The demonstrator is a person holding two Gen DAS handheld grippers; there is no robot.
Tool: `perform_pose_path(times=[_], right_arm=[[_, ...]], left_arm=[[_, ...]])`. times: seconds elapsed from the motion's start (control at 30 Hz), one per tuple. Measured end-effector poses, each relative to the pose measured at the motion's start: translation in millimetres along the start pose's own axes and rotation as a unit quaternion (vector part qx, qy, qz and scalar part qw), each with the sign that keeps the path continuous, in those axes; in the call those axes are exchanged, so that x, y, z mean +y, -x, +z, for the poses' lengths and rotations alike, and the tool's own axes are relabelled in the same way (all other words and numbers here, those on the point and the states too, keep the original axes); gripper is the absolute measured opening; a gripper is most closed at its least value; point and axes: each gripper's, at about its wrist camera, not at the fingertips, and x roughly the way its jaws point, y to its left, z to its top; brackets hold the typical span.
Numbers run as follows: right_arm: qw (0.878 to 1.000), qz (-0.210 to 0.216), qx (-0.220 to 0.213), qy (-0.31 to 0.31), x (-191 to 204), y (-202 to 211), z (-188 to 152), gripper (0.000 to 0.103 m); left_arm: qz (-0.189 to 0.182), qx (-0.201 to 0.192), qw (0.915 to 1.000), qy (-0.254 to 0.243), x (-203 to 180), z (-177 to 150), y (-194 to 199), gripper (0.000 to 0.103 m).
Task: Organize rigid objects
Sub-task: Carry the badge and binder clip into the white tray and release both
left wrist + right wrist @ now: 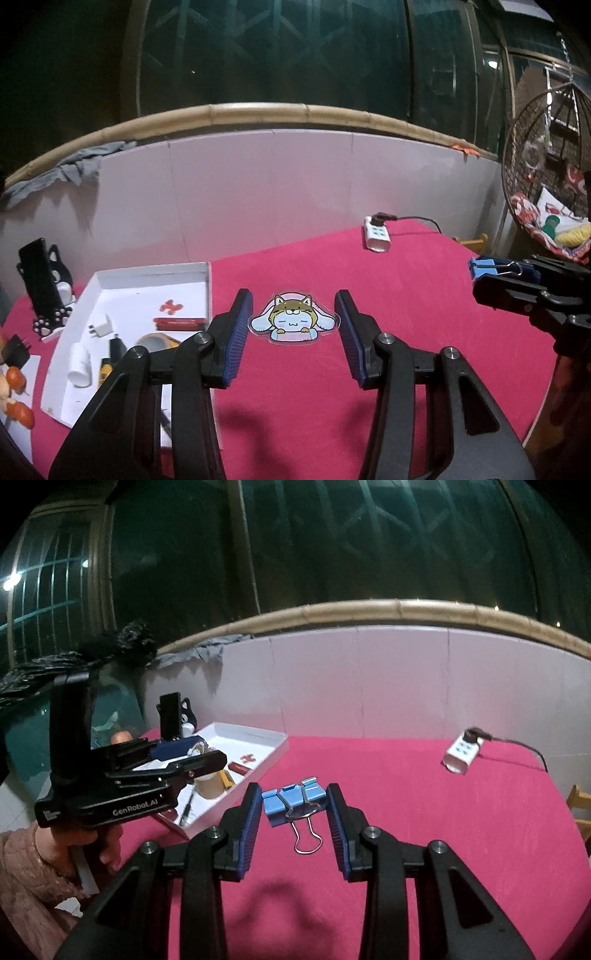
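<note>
While your left view shows the sticker [292, 320] clamped in the left gripper [293, 323], only the right view shows the clip [291, 802] pinched in the right gripper [293, 806]. Both hang over the cloth [406, 295]. Your tray [147, 275] holds tape [155, 341], a charger [101, 326].

Black tongs [291, 827], blue ribbed pads [248, 825]

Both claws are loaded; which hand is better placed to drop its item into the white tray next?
Left, probably. The left claw, gripping the cartoon sticker, sits right beside the white tray; the right claw, holding the blue binder clip, is farther across the red cloth.
</note>
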Motion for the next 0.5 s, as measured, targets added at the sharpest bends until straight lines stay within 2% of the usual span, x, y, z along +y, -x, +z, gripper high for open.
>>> perform_pose_path(times=[0.2,0.5], right_arm=[[1.0,0.013,-0.015,0.02,21.9,-0.1,15.4,0.035],[0.998,0.029,-0.015,0.049,55.7,-20.7,34.5,0.035]], left_arm=[[0.022,-0.015,0.9995,0.018,22.2,-1.2,16.3,0.046],[0.056,-0.03,0.9962,0.059,69.0,-8.9,35.4,0.046]])
